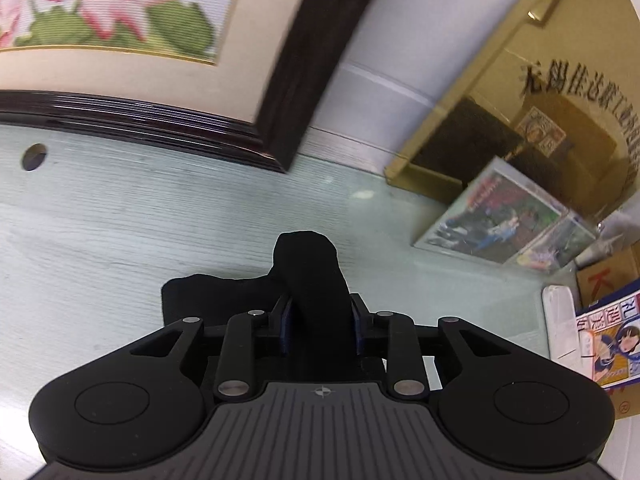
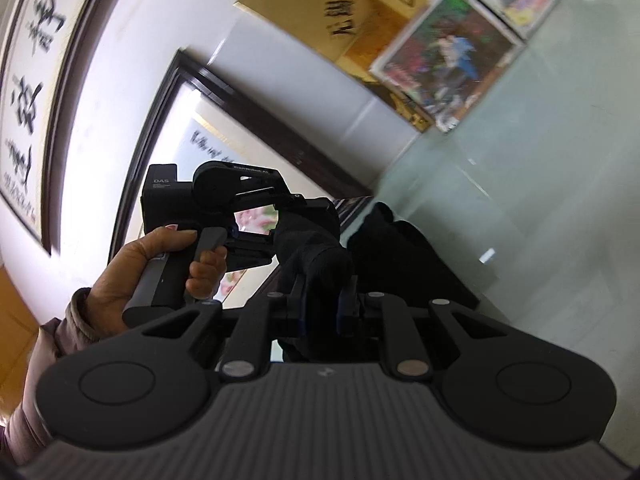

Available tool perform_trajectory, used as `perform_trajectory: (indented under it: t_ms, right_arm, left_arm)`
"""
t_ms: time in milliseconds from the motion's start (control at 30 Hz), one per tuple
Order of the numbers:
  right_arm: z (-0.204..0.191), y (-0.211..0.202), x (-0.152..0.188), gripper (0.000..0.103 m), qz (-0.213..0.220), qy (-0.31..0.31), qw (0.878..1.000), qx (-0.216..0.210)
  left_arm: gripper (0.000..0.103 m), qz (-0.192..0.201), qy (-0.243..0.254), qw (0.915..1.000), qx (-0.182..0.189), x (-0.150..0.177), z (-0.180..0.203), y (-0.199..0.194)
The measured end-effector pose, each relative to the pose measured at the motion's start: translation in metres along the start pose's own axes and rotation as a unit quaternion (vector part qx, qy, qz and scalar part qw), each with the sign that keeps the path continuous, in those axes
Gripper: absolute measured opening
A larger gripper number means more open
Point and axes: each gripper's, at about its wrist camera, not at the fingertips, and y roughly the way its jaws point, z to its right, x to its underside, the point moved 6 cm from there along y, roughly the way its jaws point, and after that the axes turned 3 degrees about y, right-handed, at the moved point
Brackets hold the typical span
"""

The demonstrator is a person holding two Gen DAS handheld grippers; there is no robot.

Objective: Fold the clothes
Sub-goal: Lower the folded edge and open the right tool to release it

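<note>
"DAS" is reading white on the left gripper (image 2: 280, 216) body, seen only from the right wrist, where a hand (image 2: 160, 264) is gripping its handle; both it and the right gripper (image 2: 324, 300) are pinching the black cloth (image 1: 312, 280), lifted above the table (image 1: 120, 220) beside a framed flower picture (image 1: 120, 20).

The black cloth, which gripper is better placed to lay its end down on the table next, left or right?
Probably left. The left gripper has the black cloth between its fingers, just above the pale table where part of it already rests. The right gripper holds its bunch higher, pointing more toward the wall.
</note>
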Motion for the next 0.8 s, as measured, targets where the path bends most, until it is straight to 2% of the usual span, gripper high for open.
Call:
perform_trajectory:
  t_ms: [67, 200, 367, 567, 800]
  right_arm:
    - [0.008, -0.002, -0.001, 0.017, 0.008, 0.013, 1.000, 0.008]
    - [0.024, -0.007, -0.003, 0.017, 0.025, 0.040, 0.998, 0.033]
    - [0.039, -0.009, -0.001, 0.017, 0.029, 0.052, 0.997, 0.055]
    - [0.041, -0.008, 0.005, 0.017, 0.021, 0.022, 0.996, 0.079]
    - [0.049, -0.008, 0.008, 0.019, 0.018, 0.018, 0.995, 0.095]
  left_arm:
    - [0.031, 0.001, 0.006, 1.0000, -0.005, 0.001, 0.009, 0.007]
    - [0.043, 0.005, 0.030, 0.9995, -0.008, 0.005, 0.029, 0.019]
    - [0.042, 0.004, 0.052, 0.9986, -0.008, 0.010, 0.046, 0.034]
    - [0.042, 0.004, 0.072, 0.9973, -0.017, 0.016, 0.056, 0.047]
    - [0.044, 0.016, 0.079, 0.9966, -0.017, 0.012, 0.057, 0.041]
